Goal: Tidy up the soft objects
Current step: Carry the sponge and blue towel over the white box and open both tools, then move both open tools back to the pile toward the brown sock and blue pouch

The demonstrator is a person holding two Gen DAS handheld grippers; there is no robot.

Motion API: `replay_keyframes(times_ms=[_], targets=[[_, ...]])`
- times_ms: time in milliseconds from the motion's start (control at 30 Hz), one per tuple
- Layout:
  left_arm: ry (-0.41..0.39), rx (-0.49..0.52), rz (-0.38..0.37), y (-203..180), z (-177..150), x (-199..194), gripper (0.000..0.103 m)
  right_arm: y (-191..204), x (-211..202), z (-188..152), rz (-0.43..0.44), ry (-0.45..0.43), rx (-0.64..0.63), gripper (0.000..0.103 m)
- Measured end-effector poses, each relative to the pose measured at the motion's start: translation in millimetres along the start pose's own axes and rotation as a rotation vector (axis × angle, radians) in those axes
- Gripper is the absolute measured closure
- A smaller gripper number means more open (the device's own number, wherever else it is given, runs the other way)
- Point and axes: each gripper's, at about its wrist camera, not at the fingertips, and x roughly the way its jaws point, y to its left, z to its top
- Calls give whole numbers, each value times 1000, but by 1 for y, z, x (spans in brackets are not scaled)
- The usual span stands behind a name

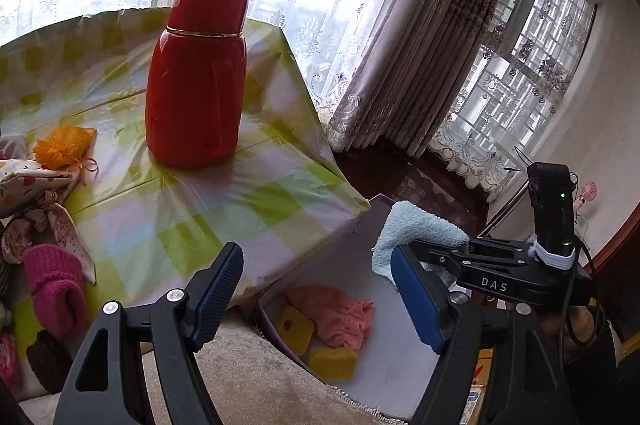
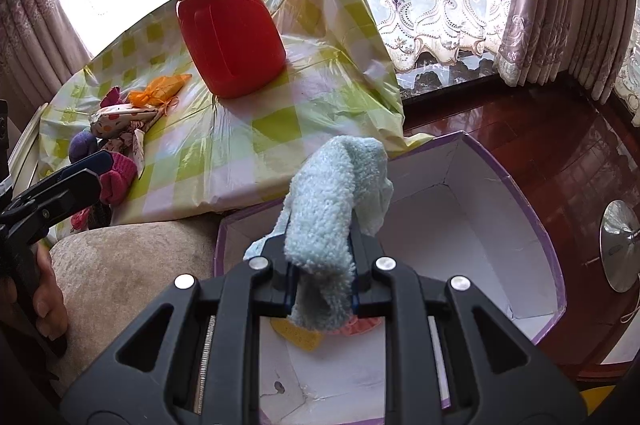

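My right gripper (image 2: 320,265) is shut on a light blue fluffy cloth (image 2: 332,201) and holds it above the purple-edged white box (image 2: 500,225). The cloth also shows in the left wrist view (image 1: 416,229). In the box (image 1: 384,365) lie a pink cloth (image 1: 336,317) and two yellow sponges (image 1: 316,345). My left gripper (image 1: 320,297) is open and empty near the table's near edge. On the table lie an orange pouch (image 1: 64,145), a patterned fabric bundle (image 1: 36,197) and a magenta knitted sock (image 1: 56,289).
A tall red flask (image 1: 196,73) stands on the green checked tablecloth (image 1: 240,201). A beige cushion (image 2: 120,265) lies left of the box. Dark wooden floor (image 2: 540,153), curtains and windows are behind. A metal stand base (image 2: 620,245) sits at the right.
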Motion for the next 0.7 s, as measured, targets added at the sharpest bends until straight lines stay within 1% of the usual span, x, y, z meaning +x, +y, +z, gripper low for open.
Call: replay_keyframes(times_ms=[33,167,200,233,300,400,500,700], targets=[[-4,-7,4,2,0,-1,26,-1,0,1,-2,0,3,77],[-18,-39,17,13,-1,-7,26,-4,-1,6,-34,-10,11,76],[-21,-47,21,15,-2,-9,26,-5,-1,8,-43,-14,15,72],[-25,-55,24,18,-3,-10,26,-7,-2,10,-54,-16,24,58],[-34,-72,29,23,-4,-14,26,-9,-4,14,-70,-36,33,43],[-44,-94,38,30,-6,-20,26,-7,-7,17,-75,-43,24,42],[-55,-118,50,37,-10,-28,26,-2,-4,17,-65,-33,16,42],[-95,-171,92,53,-20,-49,26,18,4,14,-10,-3,-22,42]])
